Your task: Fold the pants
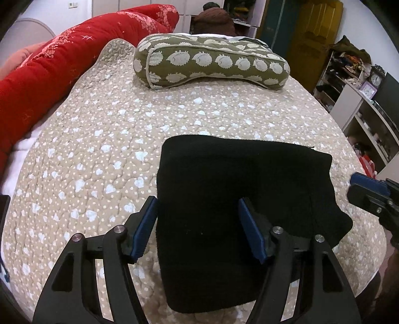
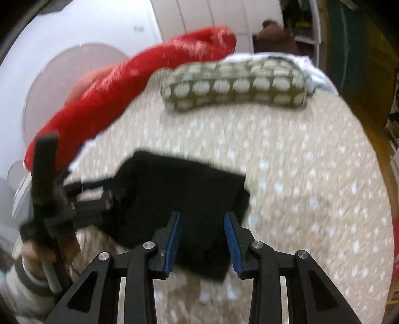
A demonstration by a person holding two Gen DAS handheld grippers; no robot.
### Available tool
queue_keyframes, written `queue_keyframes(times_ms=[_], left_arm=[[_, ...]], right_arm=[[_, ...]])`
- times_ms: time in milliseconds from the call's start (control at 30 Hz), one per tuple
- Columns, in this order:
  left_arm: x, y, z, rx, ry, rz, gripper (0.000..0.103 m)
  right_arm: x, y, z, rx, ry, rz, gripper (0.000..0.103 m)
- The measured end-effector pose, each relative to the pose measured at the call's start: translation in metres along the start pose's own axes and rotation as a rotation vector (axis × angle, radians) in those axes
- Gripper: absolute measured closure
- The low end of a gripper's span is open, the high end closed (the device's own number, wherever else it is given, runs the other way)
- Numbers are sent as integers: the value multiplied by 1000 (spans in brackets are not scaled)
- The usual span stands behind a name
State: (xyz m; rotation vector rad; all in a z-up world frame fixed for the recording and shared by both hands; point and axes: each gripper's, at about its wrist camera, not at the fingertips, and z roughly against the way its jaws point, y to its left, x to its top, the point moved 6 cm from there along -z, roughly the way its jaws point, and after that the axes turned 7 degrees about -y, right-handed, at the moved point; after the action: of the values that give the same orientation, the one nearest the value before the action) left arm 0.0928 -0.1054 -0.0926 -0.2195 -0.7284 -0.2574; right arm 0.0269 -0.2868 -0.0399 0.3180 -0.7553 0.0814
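The black pants point(image 1: 237, 189) lie folded into a compact rectangle on the beige quilted bed point(image 1: 104, 139). My left gripper point(image 1: 197, 206) is open and empty, its blue pads spread over the near left part of the pants. My right gripper point(image 2: 203, 219) is open and empty above the near right edge of the pants point(image 2: 174, 194); that view is motion-blurred. The right gripper also shows at the right edge of the left wrist view point(image 1: 374, 192), beside the pants. The left gripper shows at the left of the right wrist view point(image 2: 82, 199).
A green patterned pillow point(image 1: 209, 62) lies at the far end of the bed. A red duvet point(image 1: 74, 57) runs along the left side. Shelves with clutter point(image 1: 354, 82) stand to the right. A person in brown point(image 1: 214, 20) is beyond the bed.
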Motion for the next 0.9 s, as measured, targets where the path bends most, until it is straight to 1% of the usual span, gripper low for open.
queue_keyframes(times_ms=[67, 100, 133, 233, 300, 367, 467, 500, 600, 667, 733, 833, 900], left_arm=[[1, -1, -2, 3, 1, -6, 35], [2, -1, -3, 4, 3, -8, 34], [2, -2, -5, 3, 7, -8, 33], [3, -1, -11, -1, 21, -5, 31], [3, -1, -14, 2, 26, 0, 29], [3, -1, -17, 2, 26, 7, 28], [3, 1, -21, -5, 27, 27, 24], [3, 2, -23, -5, 28, 35, 22], [3, 2, -23, -15, 32, 41, 22], [3, 2, -21, -11, 32, 35, 22], [3, 1, -18, -5, 30, 29, 22], [2, 1, -17, -6, 29, 35, 22], [2, 1, -15, -3, 26, 34, 22]], right_arm=[[2, 8, -12, 25, 13, 4, 70], [0, 11, -22, 35, 34, 7, 70], [-1, 12, -32, 27, 61, 13, 70], [-7, 2, -59, -71, 136, 44, 70], [-4, 1, -73, -66, 186, 76, 69], [1, 0, -81, -54, 215, 104, 68], [6, -4, -93, -37, 237, 85, 66], [5, -6, -93, -36, 236, 87, 66], [6, -7, -94, -37, 229, 90, 66], [9, -4, -86, -48, 229, 93, 66], [8, 1, -73, -51, 226, 115, 66], [-4, 10, -60, -71, 265, 181, 66], [-10, 14, -50, -87, 274, 222, 66]])
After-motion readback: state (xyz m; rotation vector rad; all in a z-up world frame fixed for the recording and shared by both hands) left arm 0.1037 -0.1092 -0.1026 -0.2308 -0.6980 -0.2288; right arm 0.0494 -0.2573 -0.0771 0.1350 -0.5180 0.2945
